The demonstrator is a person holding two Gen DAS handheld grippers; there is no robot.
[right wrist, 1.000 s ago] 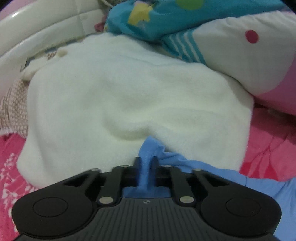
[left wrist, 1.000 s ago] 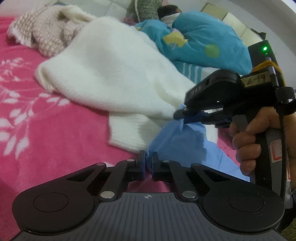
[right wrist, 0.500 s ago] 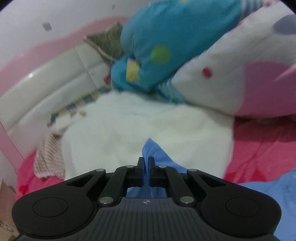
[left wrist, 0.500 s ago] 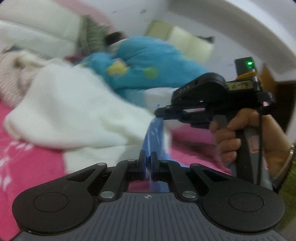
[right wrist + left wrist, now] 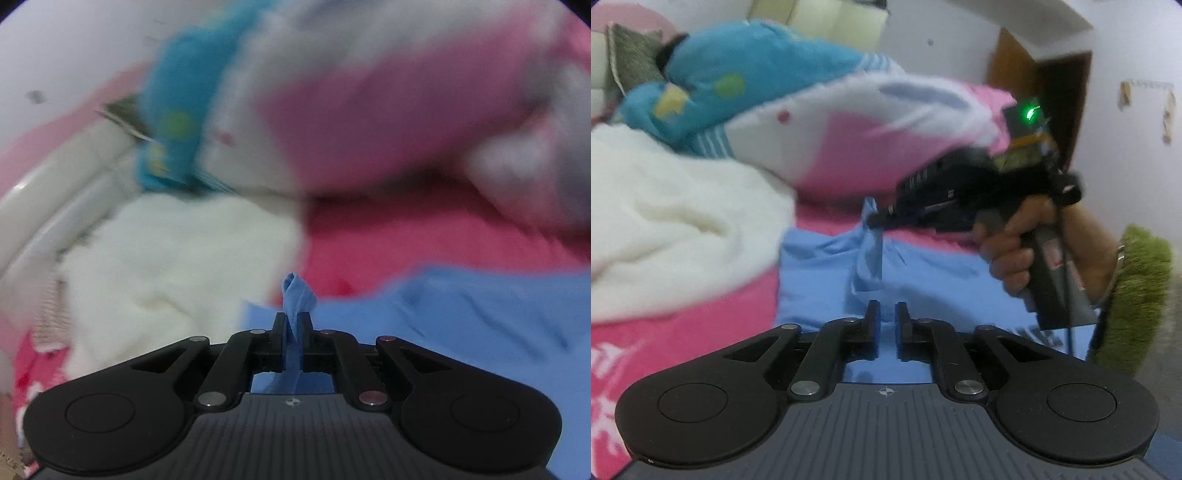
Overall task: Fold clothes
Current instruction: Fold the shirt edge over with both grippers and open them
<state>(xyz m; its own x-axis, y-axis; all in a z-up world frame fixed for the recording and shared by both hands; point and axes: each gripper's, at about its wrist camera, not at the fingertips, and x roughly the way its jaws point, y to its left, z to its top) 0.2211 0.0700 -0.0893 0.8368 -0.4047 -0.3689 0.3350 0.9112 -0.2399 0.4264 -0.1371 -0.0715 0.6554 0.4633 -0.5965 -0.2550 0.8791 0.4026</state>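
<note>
A light blue garment (image 5: 923, 273) lies spread on the pink bedspread (image 5: 683, 332). In the left wrist view my left gripper (image 5: 888, 314) hovers just over it. Its jaws are opening, and in the gap I see only blue cloth lying beyond, none pinched. My right gripper (image 5: 293, 321) is shut on a bunched fold of the blue garment (image 5: 461, 314), which sticks up past its fingertips. From the left wrist view the right gripper (image 5: 873, 220) holds that fold lifted above the rest of the cloth, gripped by a hand (image 5: 1015, 251).
A fluffy white sweater (image 5: 676, 221) lies to the left of the blue garment, also the white sweater (image 5: 166, 273). Behind are a pink-and-white pillow (image 5: 868, 140) and teal bedding (image 5: 738, 74). A green fuzzy sleeve (image 5: 1130, 295) is at right, with a doorway (image 5: 1052, 92) beyond.
Both grippers swung right, away from the white sweater, drawing the blue garment out from under it. The left jaws, shut on blue cloth before, have parted and let it go. The right keeps its grip.
</note>
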